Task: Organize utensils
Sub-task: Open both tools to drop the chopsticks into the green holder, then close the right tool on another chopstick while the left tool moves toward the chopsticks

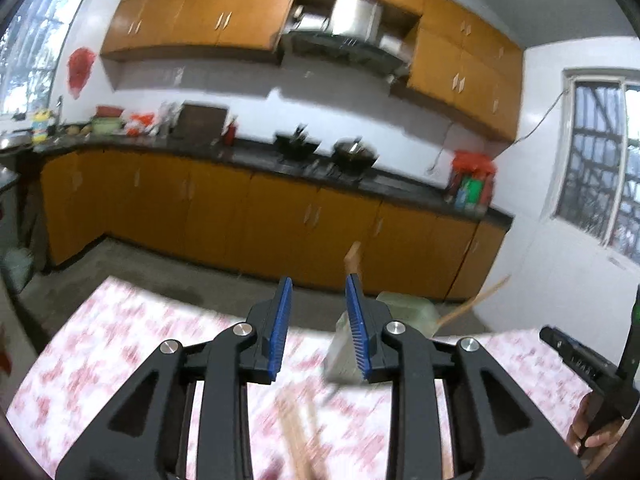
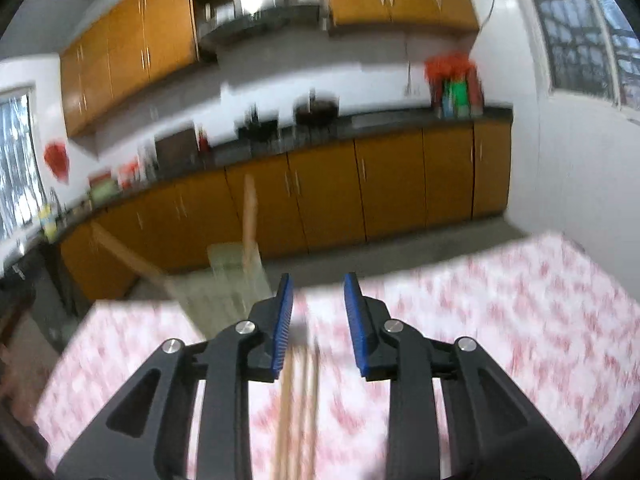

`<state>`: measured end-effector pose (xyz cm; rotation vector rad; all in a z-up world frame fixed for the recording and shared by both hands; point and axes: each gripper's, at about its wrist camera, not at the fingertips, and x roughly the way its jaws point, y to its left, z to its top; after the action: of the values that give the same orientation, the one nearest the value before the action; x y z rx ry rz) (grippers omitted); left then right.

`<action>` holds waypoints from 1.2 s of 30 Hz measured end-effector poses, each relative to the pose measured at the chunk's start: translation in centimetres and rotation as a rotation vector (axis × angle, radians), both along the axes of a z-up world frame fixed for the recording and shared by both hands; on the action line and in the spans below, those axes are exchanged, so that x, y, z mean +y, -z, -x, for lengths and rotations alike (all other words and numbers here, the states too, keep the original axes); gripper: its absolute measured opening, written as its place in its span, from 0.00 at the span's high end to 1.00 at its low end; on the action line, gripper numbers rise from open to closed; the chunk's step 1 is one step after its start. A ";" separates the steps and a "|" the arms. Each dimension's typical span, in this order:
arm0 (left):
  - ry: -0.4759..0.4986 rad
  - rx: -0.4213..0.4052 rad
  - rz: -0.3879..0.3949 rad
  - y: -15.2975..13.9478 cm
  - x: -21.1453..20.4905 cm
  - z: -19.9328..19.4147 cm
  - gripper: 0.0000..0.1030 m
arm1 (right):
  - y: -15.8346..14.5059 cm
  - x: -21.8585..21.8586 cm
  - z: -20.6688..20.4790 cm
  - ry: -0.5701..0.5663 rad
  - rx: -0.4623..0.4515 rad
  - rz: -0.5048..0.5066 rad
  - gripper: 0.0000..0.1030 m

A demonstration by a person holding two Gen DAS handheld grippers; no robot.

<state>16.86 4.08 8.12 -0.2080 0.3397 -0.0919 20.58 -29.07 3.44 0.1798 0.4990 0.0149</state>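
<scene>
1. Left tool [image 1: 318,292]: jaws stand apart with nothing between the blue pads [image 1: 280,320]; it is released, raised above the worktop [image 1: 120,340] with its patterned red-and-white cover.

2. Right tool [image 2: 318,292]: jaws likewise parted and holding nothing. In the left wrist view its body is partly visible at the far right edge, gripped by the person's hand [image 1: 588,436].

3. Task items: a pair of wooden chopsticks [image 2: 300,400] lies flat on the worktop, running lengthways beneath the gap of the right tool. In the left wrist view the same pair appears low in the frame, blurred.

4. Holder: a pale, translucent utensil container [image 2: 228,280] stands near the far edge of the worktop. Two wooden-handled utensils [image 2: 250,216] already stand in it, one near upright, the other leaning outward. Both views are motion-blurred, so finer detail cannot be confirmed.

5. Handling judgement: the chopsticks look light, stiff and thin. Smooth round wood is likely to roll or slip between the pads.

6. Recommended hold: close across both sticks together, near mid-length, so they stay balanced and parallel. Gripping close to one end risks the pair pivoting or splaying.

7. Risk: the container appears light and could tip if struck during insertion.
</scene>
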 end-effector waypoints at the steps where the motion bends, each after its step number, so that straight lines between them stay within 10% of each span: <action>1: -0.014 0.056 -0.005 1.7 0.3 0.1 0.72 | 1.7 0.3 -0.3 -0.015 0.058 0.006 0.73; 11: -0.019 0.400 -0.003 12.9 0.3 -0.2 0.72 | 13.8 3.4 0.1 -0.131 0.380 0.011 0.82; 36: 0.130 0.534 -0.037 18.1 -3.7 2.0 0.85 | 14.9 2.3 0.0 -0.066 0.382 0.048 0.92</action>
<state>14.85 0.42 -9.96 -0.1718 0.8870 -0.1582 20.56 -26.74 -11.51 0.1186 0.8858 0.0327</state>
